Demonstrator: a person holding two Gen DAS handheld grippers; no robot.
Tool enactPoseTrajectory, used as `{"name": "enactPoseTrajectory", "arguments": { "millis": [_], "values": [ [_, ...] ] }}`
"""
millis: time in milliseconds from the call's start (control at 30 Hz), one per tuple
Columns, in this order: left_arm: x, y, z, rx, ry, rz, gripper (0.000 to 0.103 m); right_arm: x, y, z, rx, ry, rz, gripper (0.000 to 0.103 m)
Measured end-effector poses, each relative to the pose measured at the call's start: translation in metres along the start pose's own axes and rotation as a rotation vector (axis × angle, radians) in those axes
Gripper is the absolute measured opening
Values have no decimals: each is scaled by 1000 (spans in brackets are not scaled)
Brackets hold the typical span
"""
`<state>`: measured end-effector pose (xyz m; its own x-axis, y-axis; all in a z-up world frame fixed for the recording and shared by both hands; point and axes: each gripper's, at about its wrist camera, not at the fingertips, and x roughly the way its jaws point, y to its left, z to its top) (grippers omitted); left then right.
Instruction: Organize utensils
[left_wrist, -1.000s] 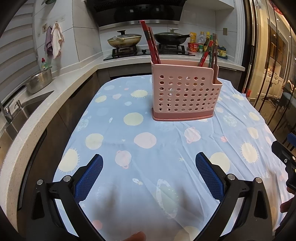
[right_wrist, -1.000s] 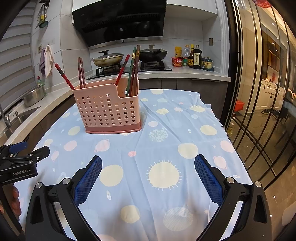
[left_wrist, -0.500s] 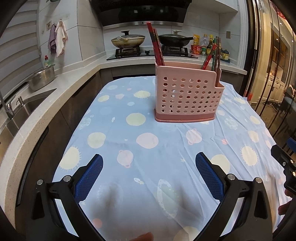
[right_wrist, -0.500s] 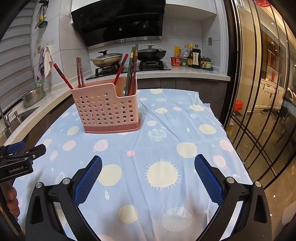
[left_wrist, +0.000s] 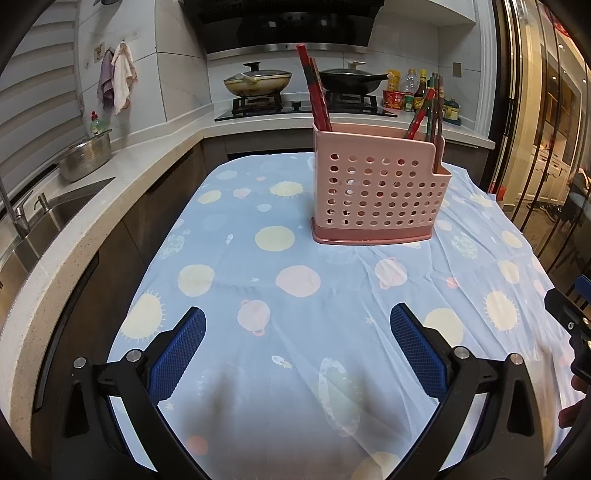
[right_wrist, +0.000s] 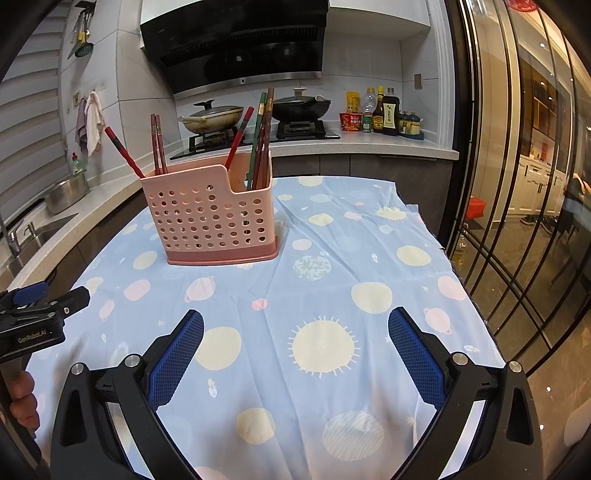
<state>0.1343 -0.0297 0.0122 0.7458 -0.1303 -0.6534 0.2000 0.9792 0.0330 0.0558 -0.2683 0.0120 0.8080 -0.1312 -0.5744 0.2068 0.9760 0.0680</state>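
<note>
Left gripper (left_wrist: 297, 345): blue-padded fingers (left_wrist: 177, 354) spread wide, nothing between them, hovering low over the planet-print tablecloth (left_wrist: 295, 362). Right gripper (right_wrist: 295, 347): same stance, pads (right_wrist: 415, 356) far apart and empty, above a yellow sun on the cloth. Seen in the right wrist view at the left edge: the left gripper's black body with a hand (right_wrist: 22, 398) beneath it.

Farther along the table, well apart from both grippers, standing upright on its darker base: a pink perforated utensil holder (left_wrist: 376, 192) with a stepped front wall, tall section and lower side section. Held in the tall section, toward the sink side: red chopsticks (right_wrist: 158, 144), two close together and one more leaning outward (right_wrist: 123, 151). Held at the lower section: a bundle of red, green and brown chopsticks (right_wrist: 260, 136), tips up, one red stick tilted away from the rest.

Beyond the table: stove with lidded pan (left_wrist: 256, 79) and black wok (left_wrist: 351, 79), sauce bottles (right_wrist: 384, 110), steel bowl (left_wrist: 86, 157) beside the sink (left_wrist: 44, 218).
</note>
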Motion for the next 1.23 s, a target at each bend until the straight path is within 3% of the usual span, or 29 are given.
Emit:
{"name": "enactPoseTrajectory", "arguments": {
  "millis": [1233],
  "values": [
    [1,6,4,10,-21,37,96,7,-6,0,18,8,-7,96]
  ]
}}
